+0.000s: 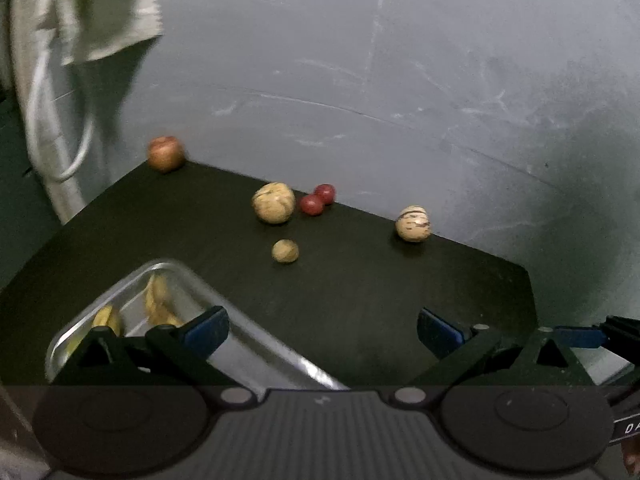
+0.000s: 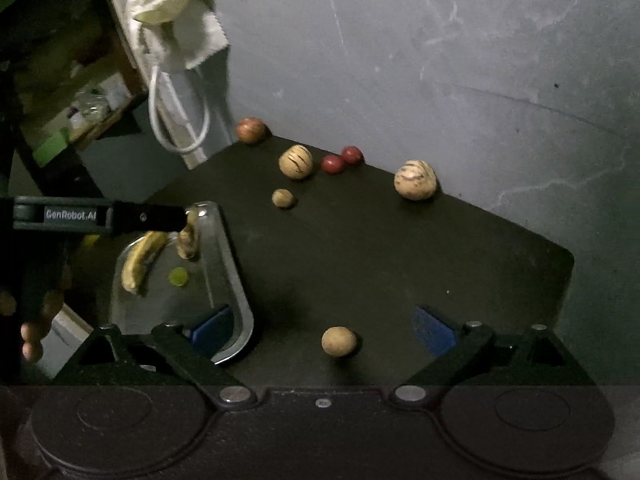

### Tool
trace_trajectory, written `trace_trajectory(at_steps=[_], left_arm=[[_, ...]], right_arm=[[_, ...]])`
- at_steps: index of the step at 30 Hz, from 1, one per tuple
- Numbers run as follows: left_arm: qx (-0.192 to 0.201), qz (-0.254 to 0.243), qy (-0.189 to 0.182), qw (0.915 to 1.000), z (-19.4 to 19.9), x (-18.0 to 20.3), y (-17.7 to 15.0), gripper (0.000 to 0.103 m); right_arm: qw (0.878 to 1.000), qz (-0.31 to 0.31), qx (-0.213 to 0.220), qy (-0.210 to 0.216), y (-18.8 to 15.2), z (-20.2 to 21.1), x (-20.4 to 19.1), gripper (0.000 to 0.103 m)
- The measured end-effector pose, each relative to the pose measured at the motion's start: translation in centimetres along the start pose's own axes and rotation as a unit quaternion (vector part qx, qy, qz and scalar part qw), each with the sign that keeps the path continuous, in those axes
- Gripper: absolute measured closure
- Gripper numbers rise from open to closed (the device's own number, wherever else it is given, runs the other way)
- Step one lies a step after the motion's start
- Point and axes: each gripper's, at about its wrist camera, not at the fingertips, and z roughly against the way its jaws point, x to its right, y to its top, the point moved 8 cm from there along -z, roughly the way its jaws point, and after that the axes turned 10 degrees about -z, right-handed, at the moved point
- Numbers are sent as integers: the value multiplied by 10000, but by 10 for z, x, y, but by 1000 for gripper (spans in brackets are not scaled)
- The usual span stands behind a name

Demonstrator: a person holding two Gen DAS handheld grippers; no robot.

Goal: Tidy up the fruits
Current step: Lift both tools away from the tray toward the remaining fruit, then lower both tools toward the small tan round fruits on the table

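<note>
Both views are dim, with a cool grey-green cast. The dark surface swallows most detail, and the fruit on it throws only soft, short shadows. The left wrist view is smeared by motion blur, worst on the metal tray at lower left and the hanging cloth at upper left. The right wrist view is sharper. Fisheye bending curves straight edges, and the corners go black. Faint glare streaks the tray rim.
</note>
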Motion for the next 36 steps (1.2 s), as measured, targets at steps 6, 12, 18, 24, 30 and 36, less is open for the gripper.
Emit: trace_trajectory(at_steps=[6,12,18,24,30,36], left_arm=[[-87,-457,-369,9982,-48,-10,22,1],[-134,-729,-623,9953,-91,-16,38,1],[-216,-963,-803,9919,-121,-18,49,1],[-406,-1202,-848,9883,-147,-21,44,5],[-545,-1258,-888,9866,-172,-26,35,16],[-651,-1293,-884,9855,-186,-31,31,21]], right_arm=[[9988,-289,43,-392,4,-22,-3,9],[9962,-480,-11,-724,-1,-42,0,11],[9936,-652,-99,-916,-6,-61,1,15],[9918,-608,-276,-1086,-11,-77,1,25],[9894,-644,-359,-1248,-14,-87,2,35],[9876,-712,-383,-1342,-15,-89,4,35]])
